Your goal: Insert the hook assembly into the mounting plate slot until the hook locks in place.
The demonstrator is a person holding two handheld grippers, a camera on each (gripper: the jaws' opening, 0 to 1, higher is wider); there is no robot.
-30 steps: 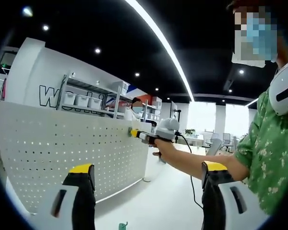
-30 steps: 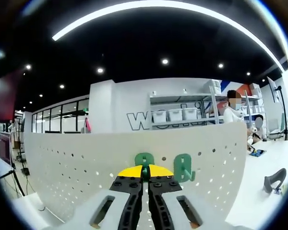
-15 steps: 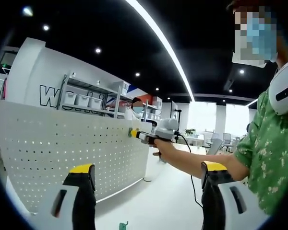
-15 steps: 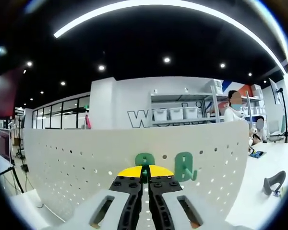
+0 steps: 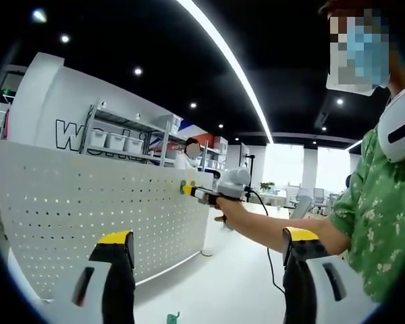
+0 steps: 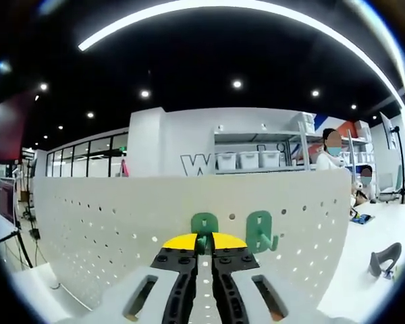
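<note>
The white perforated mounting plate [image 5: 88, 202] [image 6: 108, 229] stands upright on a white table. In the right gripper view, my right gripper [image 6: 204, 247] is pressed up to the plate. Its jaws are closed on a green hook [image 6: 204, 225] that sits against the holes. A second green hook [image 6: 260, 231] hangs on the plate just to the right of it. In the left gripper view, a hand holds the right gripper [image 5: 189, 190] with its tip at the plate's upper right part. My left gripper [image 5: 208, 236] is wide open and holds nothing, away from the plate.
A small green hook [image 5: 172, 317] lies on the table between the left jaws. The person in a green patterned shirt [image 5: 378, 229] stands at the right. A grey object [image 6: 385, 256] rests on the table to the right. Shelves with white bins [image 6: 250, 160] and another person stand behind the plate.
The gap between the right jaws looks slightly wider around the hook. The left gripper has not moved.
</note>
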